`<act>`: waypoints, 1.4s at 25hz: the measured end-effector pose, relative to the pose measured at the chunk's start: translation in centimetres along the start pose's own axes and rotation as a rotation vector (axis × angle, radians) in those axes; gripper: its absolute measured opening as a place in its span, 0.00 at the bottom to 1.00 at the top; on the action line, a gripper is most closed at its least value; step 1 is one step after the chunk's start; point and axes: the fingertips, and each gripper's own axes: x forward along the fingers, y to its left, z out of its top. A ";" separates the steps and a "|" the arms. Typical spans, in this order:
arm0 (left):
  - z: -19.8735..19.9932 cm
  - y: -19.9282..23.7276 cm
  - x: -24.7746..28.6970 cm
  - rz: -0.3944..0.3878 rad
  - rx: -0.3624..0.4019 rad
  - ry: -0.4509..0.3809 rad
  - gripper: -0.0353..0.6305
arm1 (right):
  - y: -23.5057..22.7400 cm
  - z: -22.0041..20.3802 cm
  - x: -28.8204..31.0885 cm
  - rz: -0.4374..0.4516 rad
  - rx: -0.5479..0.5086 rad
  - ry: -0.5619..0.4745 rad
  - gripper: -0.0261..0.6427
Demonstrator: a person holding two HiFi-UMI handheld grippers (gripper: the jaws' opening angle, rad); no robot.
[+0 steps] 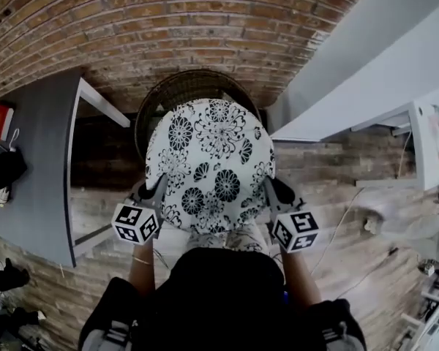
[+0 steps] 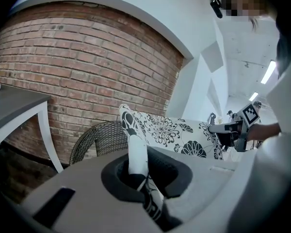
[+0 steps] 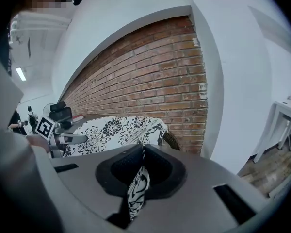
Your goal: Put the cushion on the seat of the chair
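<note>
Both grippers are clamped on the cushion (image 1: pixel 208 170): left gripper (image 1: pixel 152 190) pinches its left edge, right gripper (image 1: pixel 273 189) its right edge. Each gripper view shows floral fabric squeezed between its jaws.

The cushion is in the air between the two, patterned face up, roughly level. It's round (no long axis to line up).

The chair (image 1: pixel 194 82) sits just far of the cushion, against the brick wall (image 1: pixel 168 20). Both grippers are about equally near it. My read: the cushion has to go away from the person and down, both sides together.

View differences:
- Head view: only the chair's woven rim peeks out past the cushion's far edge. The seat is hidden under it.
- Left gripper view: the woven chair back (image 2: pixel 99 140) shows left of and below the cushion's edge, so the cushion looks to be up off the seat.
- Right gripper view: only a sliver of chair (image 3: pixel 170 140) shows at the cushion's right end.

A grey table (image 1: pixel 36 167) stands at the left, clear of the path.
</note>
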 end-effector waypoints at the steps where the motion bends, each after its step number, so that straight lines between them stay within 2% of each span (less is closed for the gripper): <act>1: 0.0 0.0 0.4 -0.002 0.001 0.006 0.07 | -0.3 -0.2 0.2 -0.003 0.007 0.006 0.06; 16: -1.8 0.7 7.2 0.011 -0.022 0.081 0.07 | -5.3 -2.8 5.9 0.006 0.038 0.087 0.06; 22: -3.9 1.5 9.2 0.017 -0.024 0.120 0.07 | -6.3 -4.6 8.1 0.013 0.047 0.104 0.06; 35: -7.5 2.3 12.5 0.048 -0.054 0.152 0.07 | -8.3 -8.6 12.4 0.034 0.068 0.148 0.06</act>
